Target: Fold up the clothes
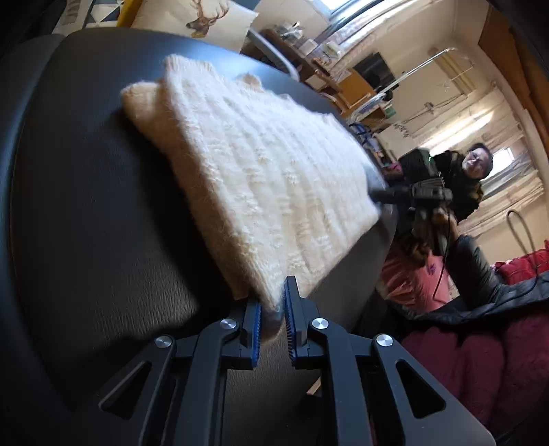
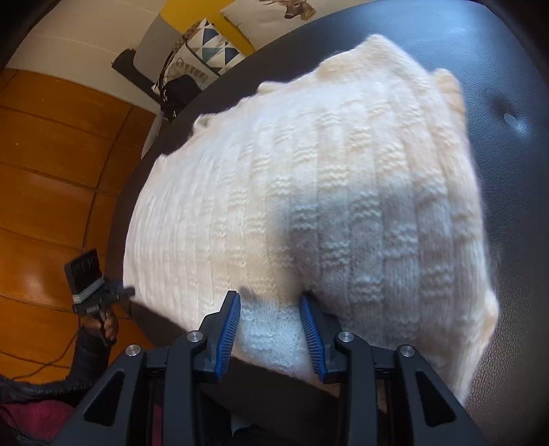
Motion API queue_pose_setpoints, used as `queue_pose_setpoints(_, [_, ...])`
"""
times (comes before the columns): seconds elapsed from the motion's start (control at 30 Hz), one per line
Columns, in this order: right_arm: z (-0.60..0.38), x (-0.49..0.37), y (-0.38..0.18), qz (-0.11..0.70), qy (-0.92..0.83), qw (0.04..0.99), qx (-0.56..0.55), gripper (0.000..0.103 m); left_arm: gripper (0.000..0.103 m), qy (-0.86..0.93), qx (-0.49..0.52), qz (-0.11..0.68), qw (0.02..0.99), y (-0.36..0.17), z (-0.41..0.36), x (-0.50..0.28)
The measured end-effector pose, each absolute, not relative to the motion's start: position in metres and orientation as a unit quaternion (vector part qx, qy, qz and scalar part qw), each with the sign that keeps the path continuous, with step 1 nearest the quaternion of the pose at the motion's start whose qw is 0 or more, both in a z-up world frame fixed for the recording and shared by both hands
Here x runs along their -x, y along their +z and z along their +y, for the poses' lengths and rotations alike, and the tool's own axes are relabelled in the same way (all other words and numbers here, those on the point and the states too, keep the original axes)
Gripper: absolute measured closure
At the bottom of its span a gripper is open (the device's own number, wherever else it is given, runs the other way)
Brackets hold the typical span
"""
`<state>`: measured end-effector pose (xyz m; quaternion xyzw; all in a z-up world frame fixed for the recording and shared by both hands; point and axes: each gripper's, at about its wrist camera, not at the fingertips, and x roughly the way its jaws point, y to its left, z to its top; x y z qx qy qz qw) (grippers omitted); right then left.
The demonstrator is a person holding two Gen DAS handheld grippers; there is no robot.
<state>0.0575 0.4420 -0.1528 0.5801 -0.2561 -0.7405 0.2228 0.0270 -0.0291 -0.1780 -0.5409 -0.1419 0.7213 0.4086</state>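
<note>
One cream knitted sweater [image 1: 247,171] is seen, folded into a thick rectangle and laid flat on a black padded leather surface [image 1: 85,206]; whether that surface is a seat or a bed cannot be told. One button dimple [image 2: 511,120] is counted in the leather.

Two grippers are in use. The left gripper [image 1: 272,308] is closed to a narrow gap, and a near corner of the sweater is pinched between its two blue ribbed pads. The right gripper [image 2: 271,329] is held part-way open over the sweater's near edge, with a band of knit lying between its two blue pads; the pads appear to touch the knit, but a firm grip cannot be told.

In the left wrist view, the right gripper is also seen at the sweater's far edge, carried by a person [image 1: 473,178] in a dark jacket.

Two cushions are counted beyond the leather: one with a deer's head print [image 2: 295,10] and one with blue triangles [image 2: 209,48]. One black bag [image 2: 178,92] stands on the orange wood floor [image 2: 51,171]. No brand, label or legible writing is made out.
</note>
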Motion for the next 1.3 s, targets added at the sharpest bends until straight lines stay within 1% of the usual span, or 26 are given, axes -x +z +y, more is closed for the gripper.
queue_pose_setpoints(0.07, [0.442, -0.058, -0.151, -0.248, -0.743, 0.223, -0.580, 0.067, 0.088, 0.728, 0.538, -0.168, 0.391, -0.174, -0.046, -0.036])
queue_pose_setpoints(0.13, [0.441, -0.061, -0.146, -0.239, -0.745, 0.218, -0.583, 0.066, 0.087, 0.740, 0.535, -0.180, 0.366, -0.167, -0.058, -0.038])
queue_pose_setpoints(0.23, [0.433, -0.064, -0.129, -0.217, -0.762, 0.222, -0.569, 0.066, 0.086, 0.756, 0.510, -0.210, 0.353, -0.149, -0.067, -0.042])
queue_pose_setpoints(0.3, [0.422, -0.066, -0.114, -0.193, -0.778, 0.236, -0.550, 0.066, 0.080, 0.757, 0.488, -0.222, 0.375, -0.137, -0.054, -0.041])
queue_pose_setpoints(0.33, [0.415, -0.062, -0.112, -0.179, -0.785, 0.233, -0.546, 0.066, 0.079, 0.759, 0.480, -0.217, 0.383, -0.132, -0.040, -0.038])
queue_pose_setpoints(0.4, [0.400, -0.055, -0.109, -0.151, -0.797, 0.227, -0.538, 0.066, 0.079, 0.763, 0.487, -0.199, 0.376, -0.136, -0.015, -0.031])
queue_pose_setpoints(0.5, [0.386, -0.046, -0.127, -0.119, -0.784, 0.214, -0.571, 0.066, 0.081, 0.757, 0.539, -0.166, 0.331, -0.164, 0.001, -0.025])
queue_pose_setpoints(0.53, [0.383, -0.049, -0.133, -0.113, -0.782, 0.217, -0.573, 0.068, 0.087, 0.754, 0.543, -0.171, 0.328, -0.171, -0.002, -0.030])
queue_pose_setpoints(0.6, [0.383, -0.057, -0.139, -0.100, -0.782, 0.226, -0.573, 0.068, 0.088, 0.749, 0.538, -0.203, 0.330, -0.178, -0.017, -0.039])
queue_pose_setpoints(0.63, [0.384, -0.060, -0.139, -0.096, -0.782, 0.230, -0.571, 0.071, 0.088, 0.747, 0.534, -0.218, 0.331, -0.175, -0.023, -0.040])
queue_pose_setpoints(0.7, [0.391, -0.056, -0.135, -0.119, -0.781, 0.221, -0.572, 0.070, 0.088, 0.753, 0.515, -0.239, 0.333, -0.161, -0.034, -0.038])
queue_pose_setpoints(0.83, [0.381, -0.037, -0.100, -0.055, -0.839, 0.179, -0.512, 0.069, 0.087, 0.783, 0.457, -0.228, 0.354, -0.118, -0.022, -0.016])
queue_pose_setpoints(0.87, [0.377, -0.027, -0.095, -0.038, -0.848, 0.163, -0.503, 0.069, 0.086, 0.793, 0.451, -0.223, 0.344, -0.114, -0.015, -0.006])
queue_pose_setpoints(0.9, [0.375, -0.017, -0.094, -0.025, -0.852, 0.150, -0.501, 0.069, 0.081, 0.800, 0.457, -0.216, 0.324, -0.115, -0.009, 0.007])
queue_pose_setpoints(1.0, [0.381, 0.015, -0.105, 0.008, -0.848, 0.088, -0.522, 0.069, 0.081, 0.805, 0.505, -0.186, 0.248, -0.140, -0.003, 0.040])
queue_pose_setpoints(1.03, [0.388, 0.022, -0.114, 0.013, -0.841, 0.068, -0.536, 0.069, 0.083, 0.800, 0.525, -0.180, 0.230, -0.154, -0.005, 0.044])
queue_pose_setpoints(1.07, [0.397, 0.026, -0.123, 0.011, -0.834, 0.060, -0.549, 0.069, 0.083, 0.796, 0.529, -0.187, 0.228, -0.160, -0.011, 0.044])
queue_pose_setpoints(1.1, [0.408, 0.025, -0.127, -0.006, -0.832, 0.071, -0.550, 0.069, 0.084, 0.792, 0.524, -0.204, 0.237, -0.162, -0.018, 0.042])
queue_pose_setpoints(1.17, [0.430, 0.025, -0.124, -0.074, -0.833, 0.096, -0.540, 0.069, 0.084, 0.787, 0.510, -0.246, 0.245, -0.159, -0.032, 0.039])
queue_pose_setpoints(1.2, [0.440, 0.027, -0.118, -0.105, -0.836, 0.104, -0.529, 0.069, 0.084, 0.791, 0.501, -0.251, 0.243, -0.155, -0.036, 0.039])
queue_pose_setpoints(1.23, [0.448, 0.029, -0.111, -0.113, -0.845, 0.100, -0.514, 0.068, 0.084, 0.800, 0.493, -0.246, 0.238, -0.149, -0.039, 0.040])
queue_pose_setpoints(1.3, [0.455, 0.039, -0.100, -0.098, -0.861, 0.079, -0.492, 0.067, 0.084, 0.817, 0.478, -0.232, 0.226, -0.137, -0.043, 0.044])
